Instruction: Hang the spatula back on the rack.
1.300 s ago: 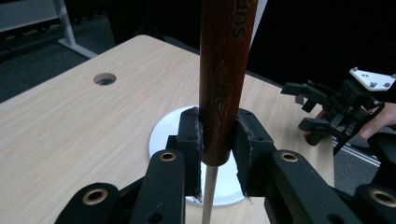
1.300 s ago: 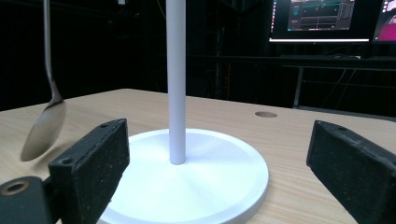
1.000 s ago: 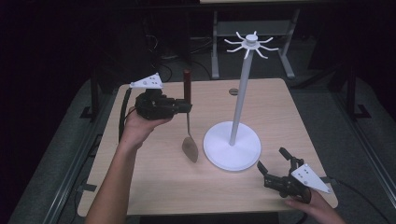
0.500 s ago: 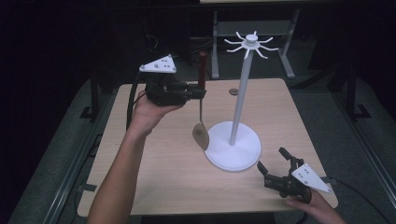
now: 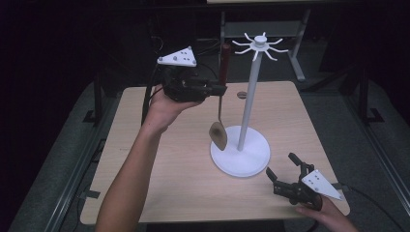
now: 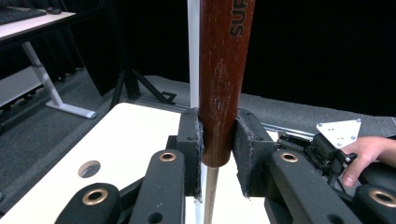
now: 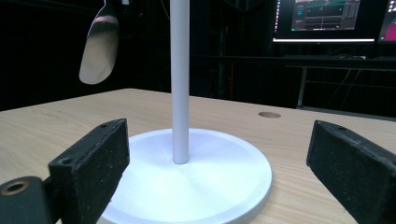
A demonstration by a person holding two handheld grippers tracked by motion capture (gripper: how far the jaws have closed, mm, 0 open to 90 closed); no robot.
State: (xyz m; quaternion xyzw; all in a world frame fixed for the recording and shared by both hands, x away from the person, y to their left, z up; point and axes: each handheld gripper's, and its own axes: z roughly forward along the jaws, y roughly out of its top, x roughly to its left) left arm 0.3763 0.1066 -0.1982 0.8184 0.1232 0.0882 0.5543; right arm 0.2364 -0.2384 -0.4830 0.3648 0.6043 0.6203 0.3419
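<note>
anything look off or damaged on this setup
Nothing stands out. The white stand sits upright and intact on the table. The left tongs hold the wooden-handled spoon vertical, in the air, bowl down beside the pole. The right tongs rest open near the base.

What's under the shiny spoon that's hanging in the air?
Under the spoon there is air, then the stand's round white base on the wooden table. The left gripper holds it up by its brown handle. Nothing there is covered.
</note>
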